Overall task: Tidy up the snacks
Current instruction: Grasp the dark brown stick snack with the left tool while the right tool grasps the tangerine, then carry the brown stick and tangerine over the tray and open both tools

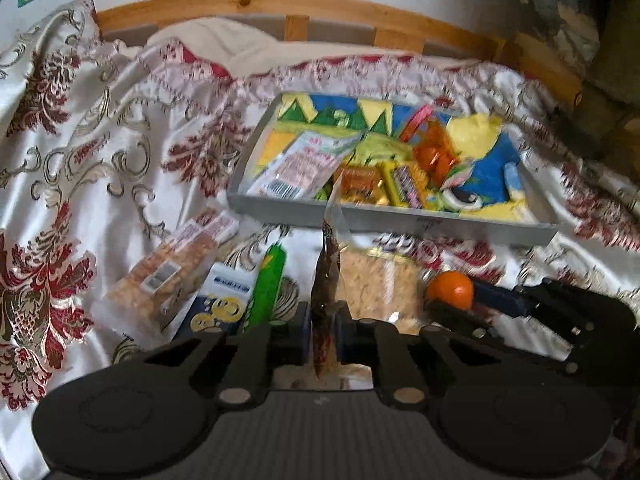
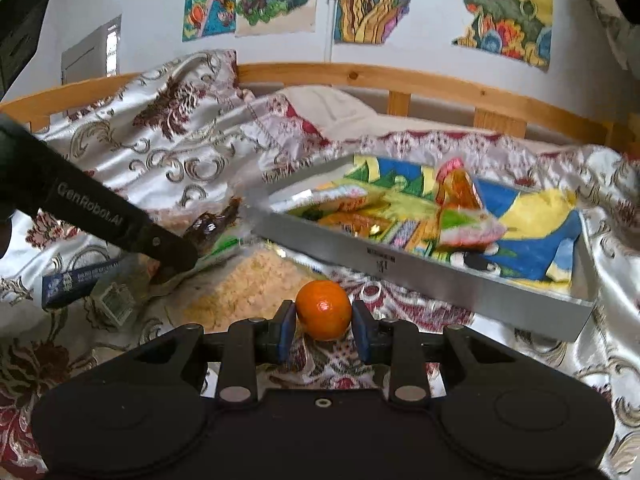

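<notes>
My left gripper (image 1: 323, 332) is shut on a thin brown snack packet in clear wrap (image 1: 326, 280), held edge-on above the bedspread in front of the grey tray (image 1: 400, 222). The same packet (image 2: 212, 224) and the left gripper (image 2: 176, 256) show at the left of the right wrist view. My right gripper (image 2: 323, 330) is shut on an orange mandarin (image 2: 324, 309), just in front of the tray's near wall (image 2: 420, 276). The mandarin also shows in the left wrist view (image 1: 450, 290). The tray holds several colourful snack packets (image 1: 384, 176).
On the bedspread in front of the tray lie a cracker pack (image 1: 172, 272), a green tube (image 1: 268, 284), a blue-and-yellow box (image 1: 220, 304) and a clear bag of pale crumbly snack (image 1: 376, 280). A wooden bed rail (image 1: 280, 8) and wall posters stand behind.
</notes>
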### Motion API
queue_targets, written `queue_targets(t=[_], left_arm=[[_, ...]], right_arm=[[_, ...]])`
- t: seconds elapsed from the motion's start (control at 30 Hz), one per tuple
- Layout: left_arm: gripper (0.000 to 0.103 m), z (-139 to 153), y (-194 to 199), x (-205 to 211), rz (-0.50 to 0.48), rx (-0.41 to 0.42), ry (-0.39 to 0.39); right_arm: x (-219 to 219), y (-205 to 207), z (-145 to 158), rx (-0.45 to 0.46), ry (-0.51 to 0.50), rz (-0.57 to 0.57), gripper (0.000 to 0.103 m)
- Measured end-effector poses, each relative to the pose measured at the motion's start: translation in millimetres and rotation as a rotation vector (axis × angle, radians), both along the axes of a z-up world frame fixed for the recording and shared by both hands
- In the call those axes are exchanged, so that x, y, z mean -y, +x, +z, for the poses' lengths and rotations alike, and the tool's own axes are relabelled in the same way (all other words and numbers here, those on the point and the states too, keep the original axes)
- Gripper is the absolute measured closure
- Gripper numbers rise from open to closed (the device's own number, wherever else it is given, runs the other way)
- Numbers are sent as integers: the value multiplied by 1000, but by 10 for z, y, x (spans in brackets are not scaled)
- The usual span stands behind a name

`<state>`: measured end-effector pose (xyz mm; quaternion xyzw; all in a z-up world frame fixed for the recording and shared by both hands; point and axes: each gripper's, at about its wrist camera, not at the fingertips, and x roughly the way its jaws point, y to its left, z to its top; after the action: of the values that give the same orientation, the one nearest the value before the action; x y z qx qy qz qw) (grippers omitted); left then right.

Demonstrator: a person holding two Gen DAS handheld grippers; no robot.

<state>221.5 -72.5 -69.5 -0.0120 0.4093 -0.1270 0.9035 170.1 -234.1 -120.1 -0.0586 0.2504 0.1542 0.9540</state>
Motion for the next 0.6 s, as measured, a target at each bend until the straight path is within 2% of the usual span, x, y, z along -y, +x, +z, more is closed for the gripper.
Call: queue_targets(t=[0.2,0.43,0.6], left_arm=[[91,205,-35,160,-6,83,-54],[91,378,98,501,-19,176,-129],[91,421,305,808,-19,228,-189]], right_arm=[[49,-65,182,87,13,-35,71],[343,-28,446,243,-9,-128,71],[731,137,426,264,-47,-247,71]])
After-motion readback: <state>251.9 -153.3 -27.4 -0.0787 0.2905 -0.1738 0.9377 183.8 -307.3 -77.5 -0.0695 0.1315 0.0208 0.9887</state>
